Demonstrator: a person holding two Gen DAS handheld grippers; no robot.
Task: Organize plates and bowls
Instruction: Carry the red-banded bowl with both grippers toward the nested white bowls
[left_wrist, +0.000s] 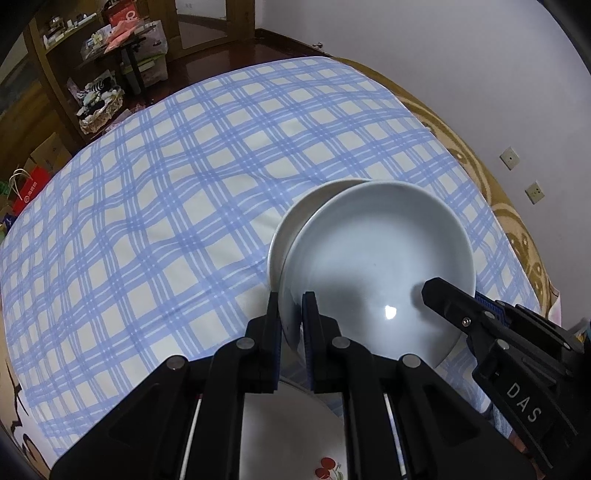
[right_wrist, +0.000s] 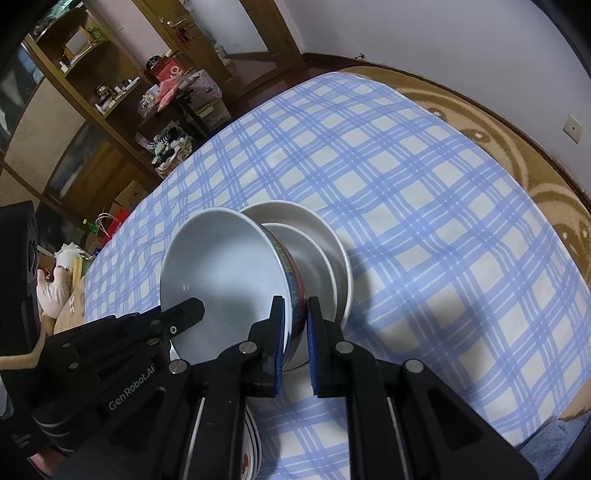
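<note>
A pale bowl (left_wrist: 376, 266) with a coloured band on its outside (right_wrist: 221, 273) is held tilted over the blue checked sheet. My left gripper (left_wrist: 291, 306) is shut on its near rim, one finger inside and one outside. The right gripper (right_wrist: 295, 314) is shut on the opposite rim and shows in the left wrist view at the right (left_wrist: 434, 291). In the right wrist view the left gripper (right_wrist: 188, 314) reaches in from the left. Behind the bowl sit two nested white dishes (right_wrist: 325, 240), partly hidden in the left view (left_wrist: 291, 225). A cherry-print plate (left_wrist: 325, 469) lies under the fingers.
The checked sheet (left_wrist: 166, 206) covers a bed that stretches away ahead. A brown patterned blanket (right_wrist: 535, 177) borders its far right side by the white wall. Wooden shelves with clutter (right_wrist: 110, 96) stand beyond the bed. A plush toy (right_wrist: 62, 280) lies at the left.
</note>
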